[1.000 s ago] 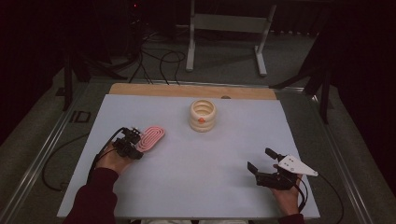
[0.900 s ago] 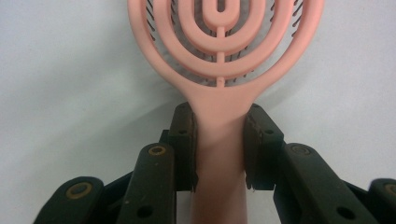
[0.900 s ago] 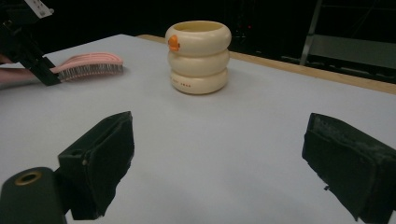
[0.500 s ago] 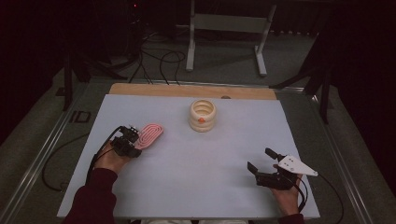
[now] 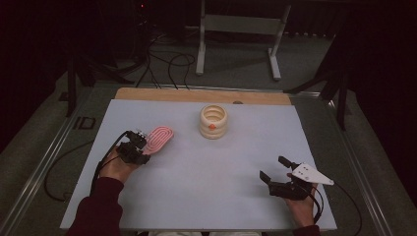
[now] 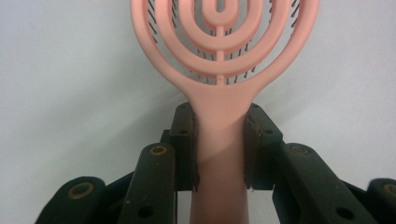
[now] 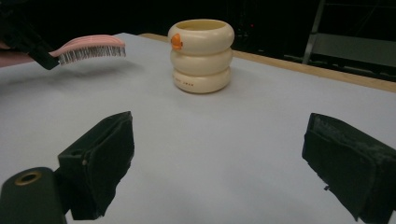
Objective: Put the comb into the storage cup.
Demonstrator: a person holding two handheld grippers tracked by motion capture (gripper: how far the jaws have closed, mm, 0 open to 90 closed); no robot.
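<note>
The left tongs (image 6: 219, 144) grip a pink hairbrush (image 6: 219, 56) by its handle, bristles down above the table (image 5: 206, 187). The right tongs (image 7: 219, 163) stand wide with nothing between them, a cream cup (image 7: 201, 55) well ahead of them

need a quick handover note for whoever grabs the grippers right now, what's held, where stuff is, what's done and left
Left gripper: shut on the handle of the pink hairbrush, bristles down, lifted just clear of the table at its left side.
Right gripper: open, nothing between the jaws, resting low near the front right of the table.
Cream ringed cup: upright at the middle of the far half of the table, apart from both grippers.
Done: hairbrush picked up.
Left: probably carry the hairbrush to the cup and set it in; the right gripper is free to steady the cup.
</note>
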